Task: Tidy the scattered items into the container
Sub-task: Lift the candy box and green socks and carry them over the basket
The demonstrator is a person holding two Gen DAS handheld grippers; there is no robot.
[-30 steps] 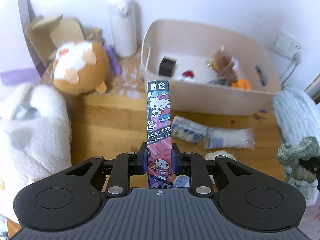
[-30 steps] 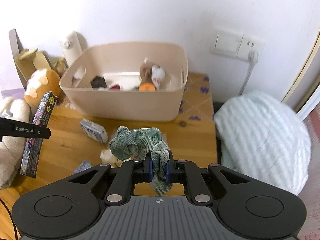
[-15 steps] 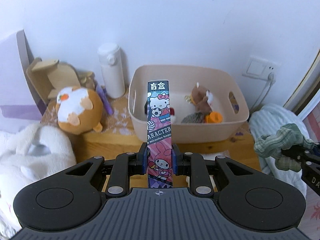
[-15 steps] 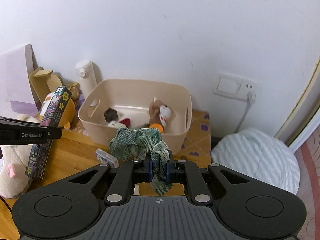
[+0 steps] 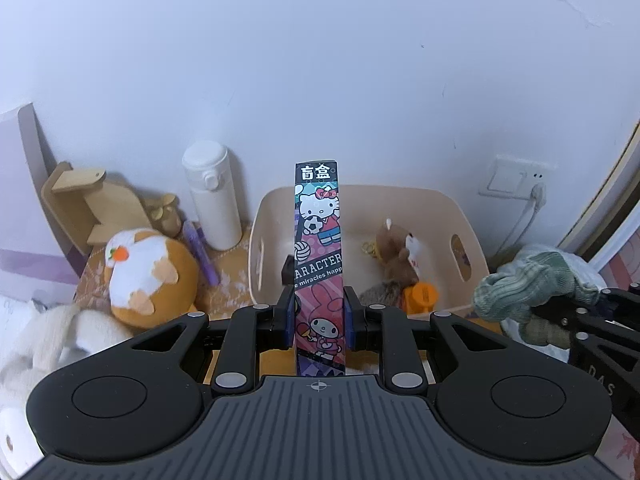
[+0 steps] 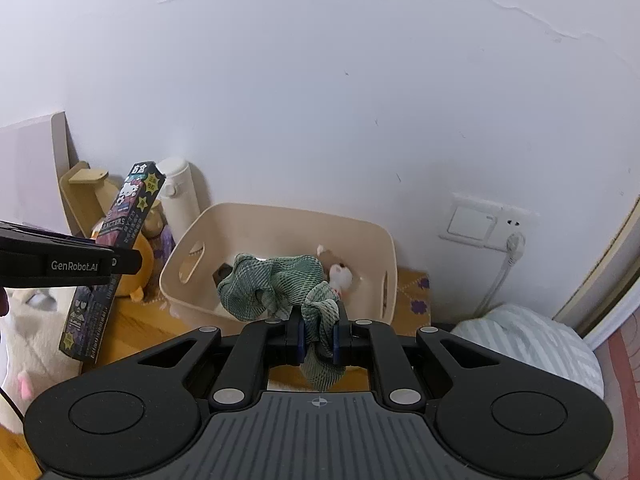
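My left gripper (image 5: 319,316) is shut on a tall Hello Kitty blind box (image 5: 319,248), held upright in front of the beige bin (image 5: 468,224). My right gripper (image 6: 319,334) is shut on a green plaid scrunchie (image 6: 272,284), held above the near side of the bin (image 6: 372,236). The scrunchie also shows in the left wrist view (image 5: 528,284), and the box in the right wrist view (image 6: 112,260). Inside the bin lie a brown plush toy (image 5: 396,252), an orange piece (image 5: 424,296) and a small black cube, mostly hidden.
A white bottle (image 5: 212,196), a wooden stand (image 5: 88,208) and an orange-and-white plush (image 5: 148,276) sit left of the bin on the wooden table. A white fluffy plush (image 5: 40,340) lies at the left. A striped cushion (image 6: 532,340) and wall socket (image 6: 476,220) are at the right.
Both grippers have lifted and pulled back from the table, each still holding its item. The bin now looks smaller and lower in both views.
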